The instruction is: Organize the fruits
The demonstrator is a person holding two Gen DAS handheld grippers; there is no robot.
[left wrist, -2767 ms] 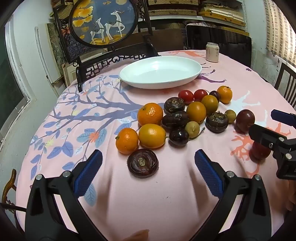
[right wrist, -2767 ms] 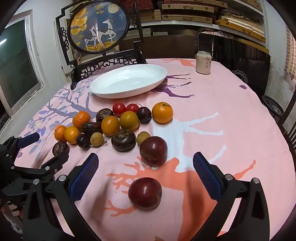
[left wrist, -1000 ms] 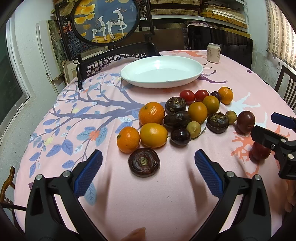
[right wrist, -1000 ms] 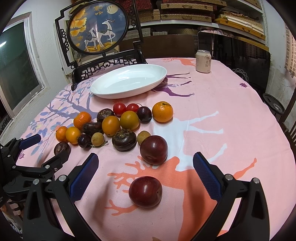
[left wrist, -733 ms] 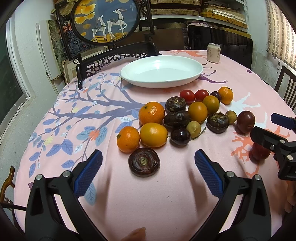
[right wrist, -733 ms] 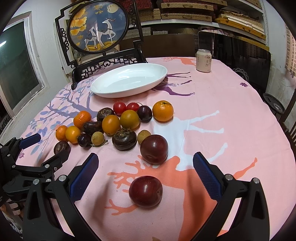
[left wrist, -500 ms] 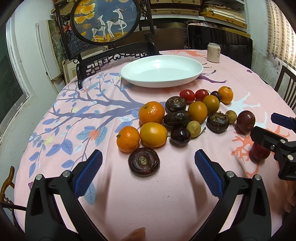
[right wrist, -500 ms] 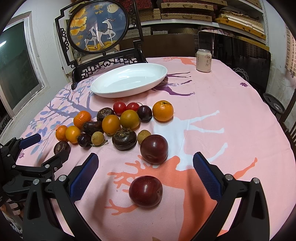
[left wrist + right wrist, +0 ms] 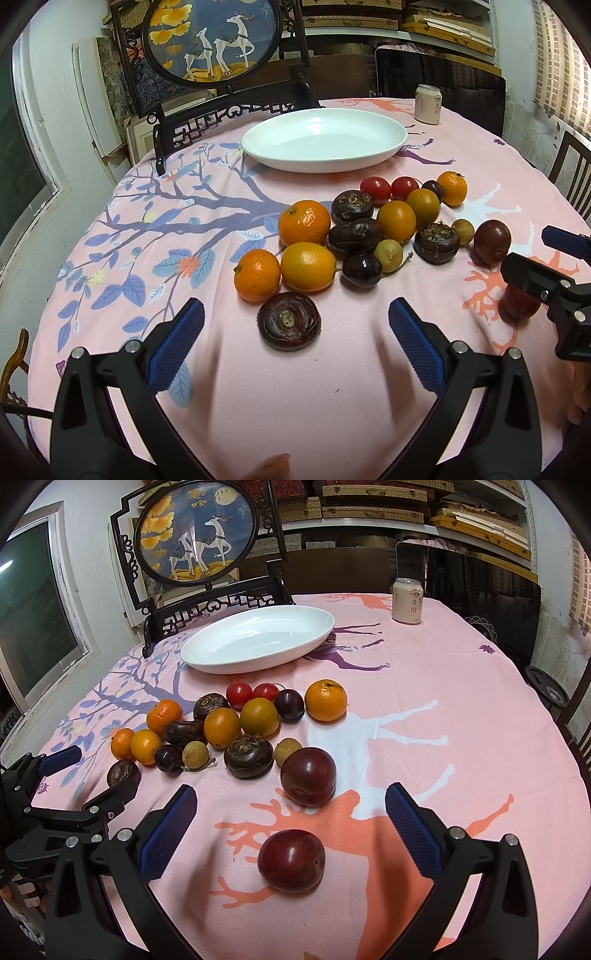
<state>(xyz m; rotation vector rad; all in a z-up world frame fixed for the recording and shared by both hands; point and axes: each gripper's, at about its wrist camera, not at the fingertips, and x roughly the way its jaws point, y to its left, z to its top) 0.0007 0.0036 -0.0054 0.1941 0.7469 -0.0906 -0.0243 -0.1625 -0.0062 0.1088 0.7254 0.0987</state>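
Several fruits lie in a cluster on the pink tablecloth: oranges, water chestnuts, cherry tomatoes, longans and dark plums. An empty white oval plate sits beyond them. My left gripper is open, and a dark water chestnut lies between its blue pads. My right gripper is open too, with a red plum between its fingers and a second plum just beyond. Neither gripper holds anything.
A drink can stands at the far right of the table. A carved dark chair with a round deer picture stands behind the plate. Another chair is at the right edge. A fingertip shows at the bottom.
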